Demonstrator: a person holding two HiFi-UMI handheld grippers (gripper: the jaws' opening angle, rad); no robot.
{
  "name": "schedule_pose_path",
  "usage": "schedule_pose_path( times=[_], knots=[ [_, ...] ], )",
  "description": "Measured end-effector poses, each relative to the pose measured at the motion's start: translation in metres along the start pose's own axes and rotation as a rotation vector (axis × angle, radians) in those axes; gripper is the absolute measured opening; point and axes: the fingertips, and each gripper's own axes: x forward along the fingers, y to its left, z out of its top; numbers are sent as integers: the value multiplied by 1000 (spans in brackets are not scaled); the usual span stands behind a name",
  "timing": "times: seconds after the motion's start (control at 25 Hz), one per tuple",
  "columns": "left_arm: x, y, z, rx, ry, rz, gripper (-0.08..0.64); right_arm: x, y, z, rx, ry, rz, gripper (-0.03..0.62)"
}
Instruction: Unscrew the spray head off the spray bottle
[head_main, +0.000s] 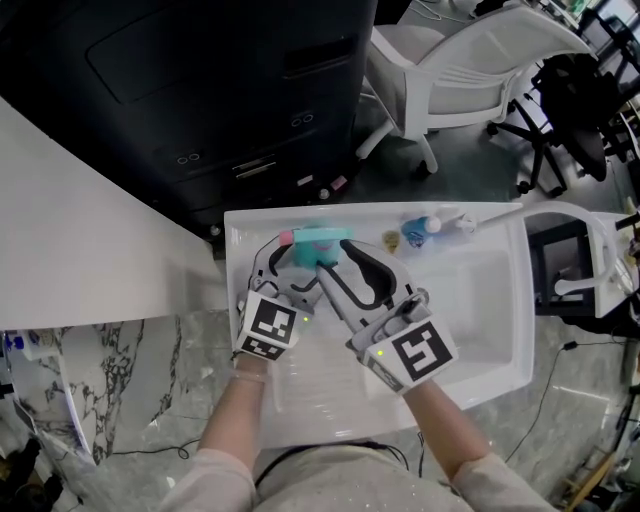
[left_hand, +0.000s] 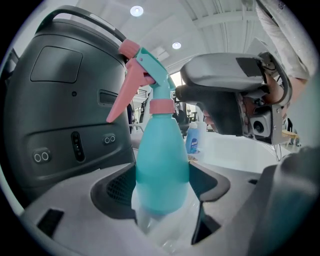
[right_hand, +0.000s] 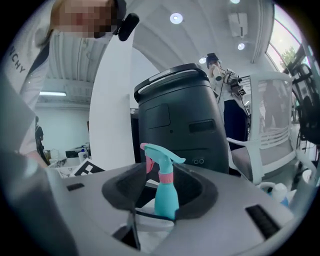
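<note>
Left claw (left_hand: 162, 197) clamped upright teal plastic spray bottle (left_hand: 162, 155); right claw (right_hand: 162, 197) part-open, empty, just beside teal-and-pink spray head (left_hand: 145, 67).

Partial print "NCHY" on white garment (right_hand: 29, 75)
</note>
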Motion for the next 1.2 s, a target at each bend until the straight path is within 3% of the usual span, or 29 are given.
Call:
schedule_pose_path(
  times=[0.28,0.72,0.96,1.2],
  knots=[
    [1,0,0,2,0,-1,334,20,0,-3,-129,37,-6,186],
    [2,0,0,8,1,3,334,38,-6,-14,-357,115,-33,166],
    [3,0,-1,10,3,4,334,39,-6,-7,-335,75,-30,148],
    [6,-1,-7,4,10,-2,334,36,-11,9,-236,-18,-25,143]
  ],
)
